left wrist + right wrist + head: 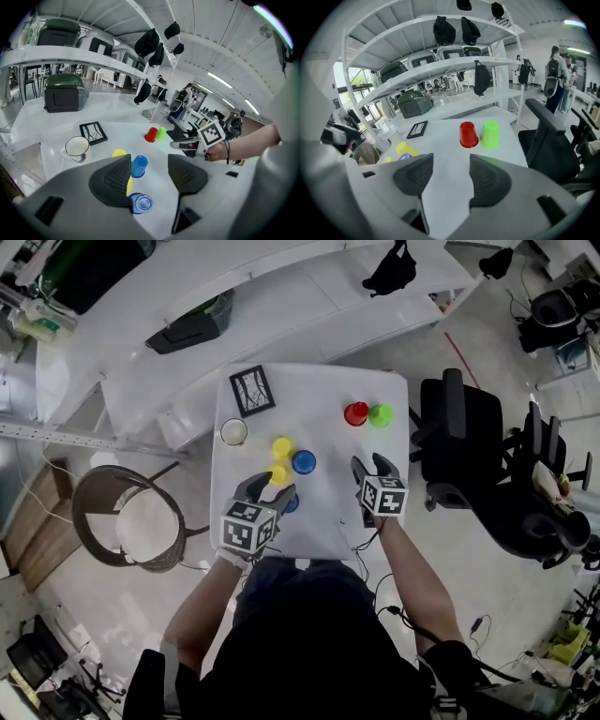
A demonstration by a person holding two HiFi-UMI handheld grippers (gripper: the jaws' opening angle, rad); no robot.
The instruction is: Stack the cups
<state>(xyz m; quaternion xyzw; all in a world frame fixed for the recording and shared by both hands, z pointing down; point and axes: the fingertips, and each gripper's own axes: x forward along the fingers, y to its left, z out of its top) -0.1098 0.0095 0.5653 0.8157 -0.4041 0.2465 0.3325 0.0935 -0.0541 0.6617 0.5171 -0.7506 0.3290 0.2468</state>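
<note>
Cups sit inverted, axes upright: the red cup (468,134) lies at twelve o'clock from the right gripper (451,164), the green cup (491,134) just beside it at one. Those jaws stand wide and empty, nearer than the left gripper (149,161), also wide, above a blue cup (140,203).

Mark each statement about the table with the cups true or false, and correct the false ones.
1. The red cup stands right beside the green cup. True.
2. The right tongs grip a blue cup. False: they are open, with nothing between them.
3. The white mug lies tipped over. False: it stands upright.
4. The red cup stands mouth down. True.
</note>
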